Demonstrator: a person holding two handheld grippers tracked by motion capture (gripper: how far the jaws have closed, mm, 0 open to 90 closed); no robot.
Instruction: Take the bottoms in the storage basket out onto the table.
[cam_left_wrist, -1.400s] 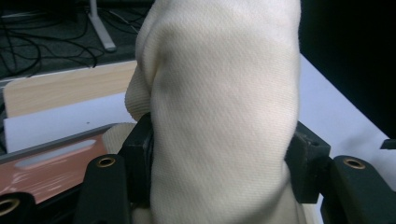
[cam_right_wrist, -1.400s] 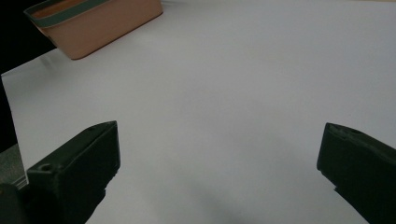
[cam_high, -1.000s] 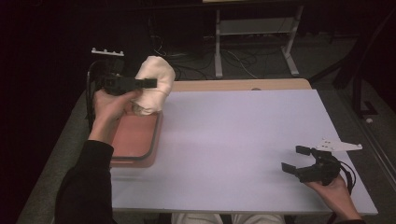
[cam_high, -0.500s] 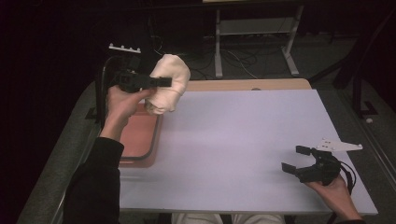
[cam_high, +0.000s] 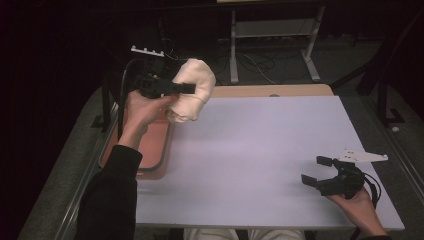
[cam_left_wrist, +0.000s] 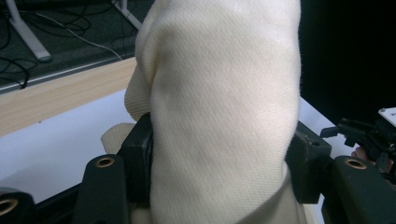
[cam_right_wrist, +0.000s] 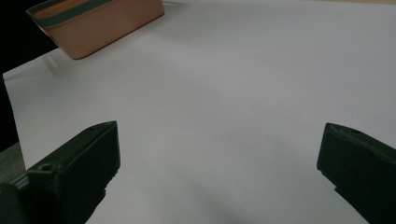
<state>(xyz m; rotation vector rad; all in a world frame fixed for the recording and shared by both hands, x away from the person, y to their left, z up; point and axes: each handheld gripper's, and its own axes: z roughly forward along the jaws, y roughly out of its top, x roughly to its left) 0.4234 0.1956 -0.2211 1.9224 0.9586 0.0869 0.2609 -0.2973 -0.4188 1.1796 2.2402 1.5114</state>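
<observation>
Cream cloth (cam_left_wrist: 219, 116) top and bottom beyond the frame edges

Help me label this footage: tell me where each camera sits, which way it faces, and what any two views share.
High view: above the person's side, facing forward and down on the white table; both forearms, left tongs clamped on a cream cloth, right tongs open.
Left gripper view: on the left tongs, facing along its jaws at the cloth.
Right gripper view: on the right tongs, low, facing across the table to the orange bin.
Shared: high and right gripper views both show the bin.
</observation>
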